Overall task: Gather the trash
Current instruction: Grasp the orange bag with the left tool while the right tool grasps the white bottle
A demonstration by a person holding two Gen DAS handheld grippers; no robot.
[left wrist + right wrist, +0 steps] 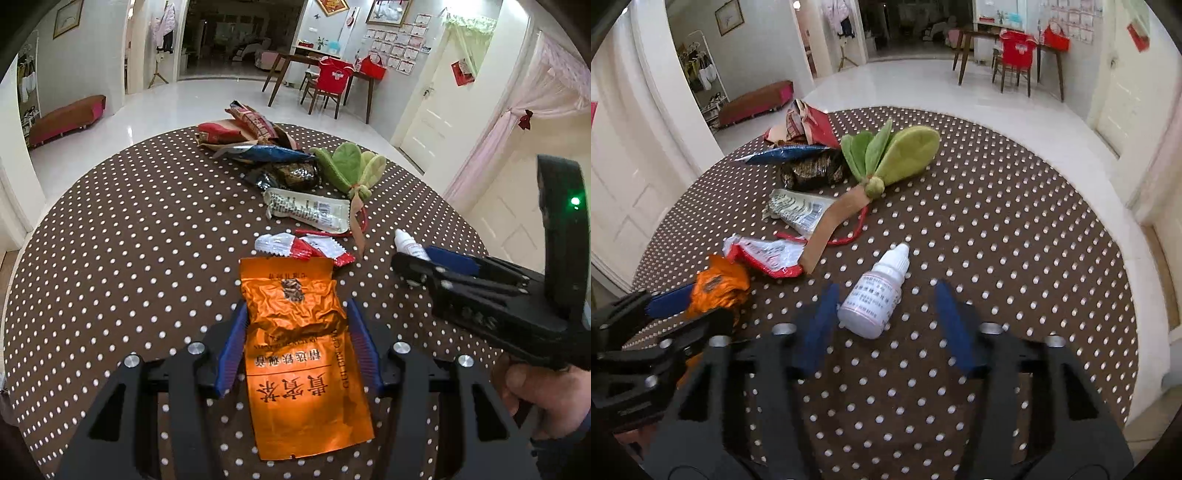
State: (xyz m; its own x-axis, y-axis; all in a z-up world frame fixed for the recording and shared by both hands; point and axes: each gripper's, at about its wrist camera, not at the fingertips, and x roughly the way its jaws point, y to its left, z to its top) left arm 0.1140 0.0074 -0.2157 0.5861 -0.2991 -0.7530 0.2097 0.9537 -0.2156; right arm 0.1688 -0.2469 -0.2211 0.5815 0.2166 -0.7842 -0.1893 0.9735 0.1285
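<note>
1. Left wrist view: one round table (pixel 110 221) under a brown dotted cloth carries everything.
2. One green plush plant (pixel 347 162) with a brown strap lies toward the far edge; it looks like a toy rather than rubbish.
3. One orange pouch (pixel 295 369) lies near the near edge. The left gripper (pixel 297 306) is clamped on it, its blue pads pressing the crumpled sides.
4. Smaller wrappers run in a line from the middle to the far edge: one red-and-white wrapper (pixel 303 249), one white barcoded wrapper (pixel 310 210), one dark foil packet (pixel 291 175), one blue wrapper (pixel 269 153), and a red heap (pixel 240 129) whose number cannot be told.
5. One small white dropper bottle (pixel 873 299) lies near the middle. The right gripper (pixel 886 290) straddles it with its tongs apart, the right-hand pad clear of it.
6. The step in hand appears to be picking up two pieces at once. Next, the right tongs probably need to close on the bottle's body, then both hands lift.
</note>
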